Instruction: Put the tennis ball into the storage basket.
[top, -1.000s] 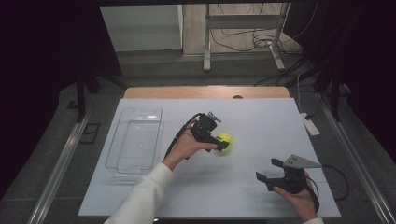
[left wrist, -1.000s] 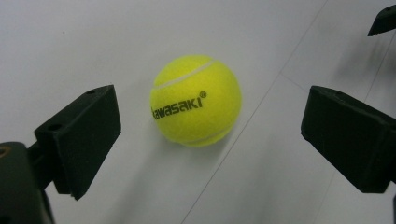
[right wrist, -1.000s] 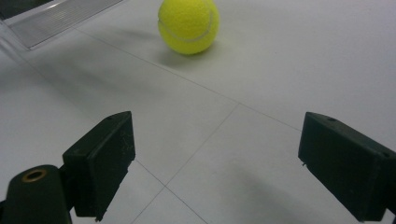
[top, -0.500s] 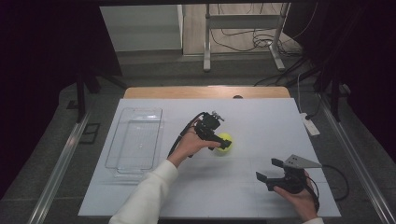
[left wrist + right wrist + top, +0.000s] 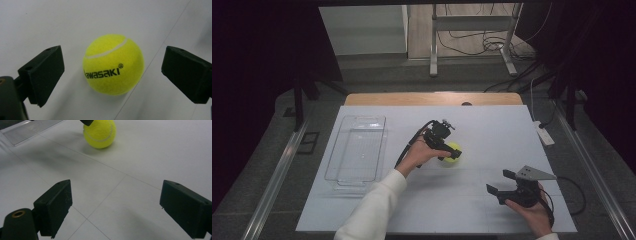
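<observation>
Tennis ball (image 5: pixel 453 152) is the thing your work is about, and it sits near the middle of the white counter (image 5: pixel 492 130), a little toward your side. Going from large to small: the counter carries a clear plastic tray (image 5: pixel 357 150) at your left, well apart from the ball. The tray lies flat with its long side running away from you.

Next comes your left claw (image 5: pixel 451 150). You hold it over the ball, and in the left gripper view its two jaws stand wide apart, one on each side of the ball, with a gap between each jaw and the yellow felt. The claw is not gripping anything. Its cable (image 5: pixel 409 145) runs back along your hand toward the tray side.

Your right claw (image 5: pixel 500 183) rests low near the front right part of the counter, well apart from the ball. Its jaws are also spread and hold nothing; between them you see bare counter with thin seam lines.

The ball itself carries black letters "kawasaki" and a white seam curve on top. Between each jaw and the ball nothing blocks the way. A white power strip (image 5: pixel 544 134) lies at the right edge of the counter, far from both claws.
</observation>
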Action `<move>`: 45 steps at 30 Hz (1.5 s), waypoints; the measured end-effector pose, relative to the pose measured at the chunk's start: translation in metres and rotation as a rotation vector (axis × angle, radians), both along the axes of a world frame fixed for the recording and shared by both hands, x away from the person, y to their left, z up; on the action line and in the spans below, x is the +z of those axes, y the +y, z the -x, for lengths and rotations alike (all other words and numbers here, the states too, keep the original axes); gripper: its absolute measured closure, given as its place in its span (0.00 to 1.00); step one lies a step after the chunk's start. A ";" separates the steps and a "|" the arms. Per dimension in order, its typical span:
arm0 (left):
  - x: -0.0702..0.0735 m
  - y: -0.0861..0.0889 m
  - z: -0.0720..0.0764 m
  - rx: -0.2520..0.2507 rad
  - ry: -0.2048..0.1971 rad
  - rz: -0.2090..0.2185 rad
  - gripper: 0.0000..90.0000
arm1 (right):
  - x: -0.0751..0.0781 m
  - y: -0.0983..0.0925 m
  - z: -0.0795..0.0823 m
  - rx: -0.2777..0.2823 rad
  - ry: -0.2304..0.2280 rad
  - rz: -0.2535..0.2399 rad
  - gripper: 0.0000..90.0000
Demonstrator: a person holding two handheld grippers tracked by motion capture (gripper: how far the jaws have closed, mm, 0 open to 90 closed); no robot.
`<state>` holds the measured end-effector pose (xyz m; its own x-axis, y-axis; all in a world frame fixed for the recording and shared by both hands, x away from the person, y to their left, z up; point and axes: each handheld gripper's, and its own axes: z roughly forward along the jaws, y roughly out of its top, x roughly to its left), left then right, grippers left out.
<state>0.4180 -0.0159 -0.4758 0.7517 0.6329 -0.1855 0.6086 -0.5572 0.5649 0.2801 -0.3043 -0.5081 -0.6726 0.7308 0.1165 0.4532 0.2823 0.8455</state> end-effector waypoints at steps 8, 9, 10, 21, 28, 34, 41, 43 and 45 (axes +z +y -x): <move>-0.010 -0.006 -0.004 0.002 0.014 -0.026 0.06 | 0.000 -0.001 0.000 -0.001 0.001 0.000 0.12; -0.011 -0.007 -0.005 0.004 0.021 -0.026 0.06 | -0.001 -0.001 0.000 -0.002 0.001 0.000 0.12; -0.013 -0.008 -0.005 0.005 0.025 -0.029 0.06 | -0.001 -0.001 0.000 -0.002 0.001 0.000 0.12; -0.018 -0.014 -0.005 0.006 0.037 -0.045 0.11 | -0.001 -0.001 -0.001 -0.002 0.000 0.004 0.12; -0.019 -0.015 -0.004 -0.016 0.036 -0.074 0.28 | -0.001 -0.002 0.000 -0.004 -0.001 0.002 0.12; -0.018 -0.014 -0.003 -0.015 0.037 -0.081 0.29 | 0.000 -0.002 0.000 -0.006 -0.001 0.001 0.12; -0.011 -0.008 -0.003 -0.014 0.027 -0.071 0.30 | 0.000 -0.002 0.000 -0.008 0.000 0.001 0.12; -0.010 -0.006 -0.002 -0.008 0.024 -0.061 0.30 | 0.000 -0.002 0.000 -0.008 0.000 -0.001 0.12; -0.008 -0.004 -0.001 -0.009 0.022 -0.064 0.30 | 0.000 -0.002 0.000 -0.009 -0.001 -0.001 0.12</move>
